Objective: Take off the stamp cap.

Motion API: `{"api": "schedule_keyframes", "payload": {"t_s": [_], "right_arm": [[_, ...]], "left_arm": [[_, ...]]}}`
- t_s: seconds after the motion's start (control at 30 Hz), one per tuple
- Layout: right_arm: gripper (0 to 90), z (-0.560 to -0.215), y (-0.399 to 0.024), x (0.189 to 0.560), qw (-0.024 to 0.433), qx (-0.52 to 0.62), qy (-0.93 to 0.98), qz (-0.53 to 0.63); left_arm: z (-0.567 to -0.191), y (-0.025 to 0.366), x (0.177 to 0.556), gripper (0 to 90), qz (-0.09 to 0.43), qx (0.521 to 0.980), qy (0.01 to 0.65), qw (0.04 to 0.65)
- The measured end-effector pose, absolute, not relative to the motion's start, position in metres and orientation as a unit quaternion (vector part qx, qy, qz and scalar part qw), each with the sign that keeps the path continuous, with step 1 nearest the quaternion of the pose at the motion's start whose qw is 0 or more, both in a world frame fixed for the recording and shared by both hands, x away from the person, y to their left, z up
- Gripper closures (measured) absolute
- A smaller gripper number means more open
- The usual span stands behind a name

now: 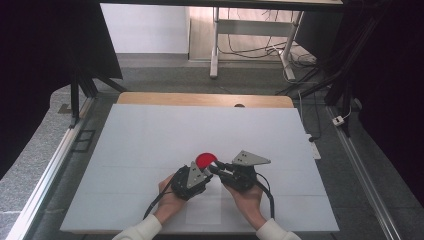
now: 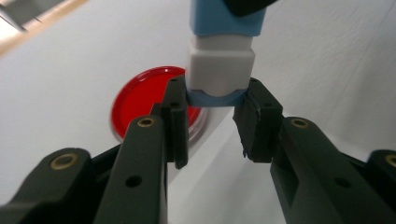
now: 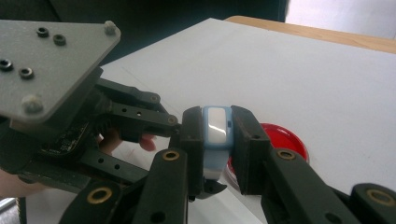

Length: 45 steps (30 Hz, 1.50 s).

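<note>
**Surroundings: table and floor area**

White table top (image 1: 150, 135) on a wooden board (image 1: 200, 99), board edge exposed at the far side. Grey floor (image 1: 165, 75) beyond. White desk frame (image 1: 250, 30) stands behind, loose cables (image 1: 250, 50) beneath it. Power strip (image 1: 314, 148) lies right of the table.

Looks like a lab or robotics test room rather than a home. Bare white work table (image 1: 200, 130) in the middle, ringed by black curtains (image 1: 45, 60) and aluminium framing rails (image 1: 45, 172); at 12 o'clock, a metal-legged bench (image 1: 252, 30) with loose cables (image 1: 250, 50) on grey carpet (image 1: 165, 77). At 3 o'clock, a power strip (image 1: 314, 148) beside the table.
</note>
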State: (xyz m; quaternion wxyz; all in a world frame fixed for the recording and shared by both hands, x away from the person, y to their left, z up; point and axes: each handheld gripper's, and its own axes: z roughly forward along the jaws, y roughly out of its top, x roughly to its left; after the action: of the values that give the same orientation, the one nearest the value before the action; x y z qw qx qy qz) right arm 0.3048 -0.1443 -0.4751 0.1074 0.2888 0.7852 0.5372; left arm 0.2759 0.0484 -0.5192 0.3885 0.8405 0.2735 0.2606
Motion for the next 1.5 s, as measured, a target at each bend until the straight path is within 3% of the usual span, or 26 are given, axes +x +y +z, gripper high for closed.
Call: {"api": "schedule_keyframes", "payload": {"t_s": [0.13,0.27,0.9,1.5], "right_arm": [[75.1,-0.475,-0.143,0.304,0.112,0.283,0.789,0.534],[75.3,-0.468,-0.149,0.303,0.136,0.283,0.777,0.545],[75.2,-0.467,-0.156,0.308,0.113,0.296,0.767,0.558],[75.1,-0.466,-0.163,0.312,0.117,0.294,0.76,0.568]], "left_arm": [[-0.52,0.046,0.275,66.0,0.268,0.844,0.271,0.378],[-0.523,0.054,0.281,66.0,0.236,0.837,0.297,0.395],[-0.515,0.064,0.28,65.7,0.244,0.82,0.304,0.418],[-0.501,0.099,0.27,65.6,0.231,0.805,0.313,0.447]]}}
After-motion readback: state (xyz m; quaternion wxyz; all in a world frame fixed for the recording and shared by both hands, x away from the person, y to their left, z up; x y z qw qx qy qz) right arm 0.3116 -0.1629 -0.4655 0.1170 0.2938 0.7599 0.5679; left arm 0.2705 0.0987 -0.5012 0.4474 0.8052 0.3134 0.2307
